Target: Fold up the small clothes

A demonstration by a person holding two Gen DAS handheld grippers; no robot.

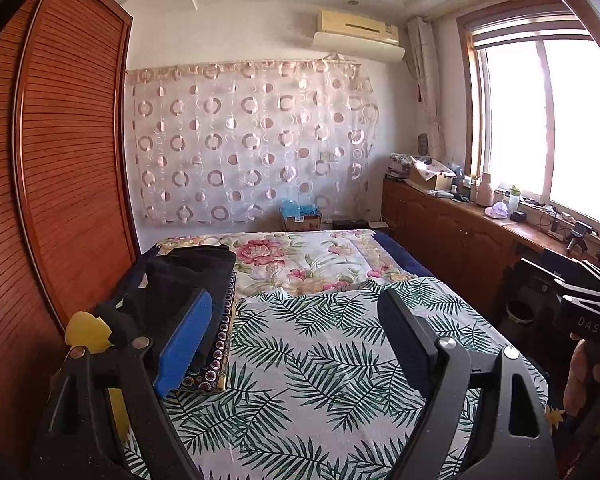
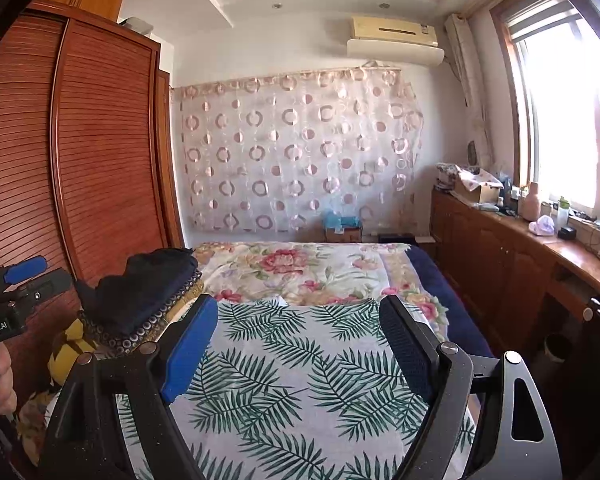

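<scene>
Both the left gripper (image 1: pixel 296 320) and the right gripper (image 2: pixel 300 328) are standing wide and holding nothing, hovering over the leaf-print cloth (image 2: pixel 300 380) on the bed. It seems the person is between garments. Next move is probably reaching a new piece. The folded dark clothes (image 1: pixel 188 280) are lying stacked at the bed's left edge, looking neat.

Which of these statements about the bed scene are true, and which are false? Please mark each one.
1. Both grippers are open and hold nothing. True: the left gripper and the right gripper hold nothing.
2. The stack of folded clothes lies on the window side of the bed. False: it lies on the wardrobe side.
3. The leaf-print cloth lies spread flat on the bed. True.
4. The top garment on the stack is white. False: it is dark.
5. An air conditioner hangs above the patterned curtain. True.
</scene>
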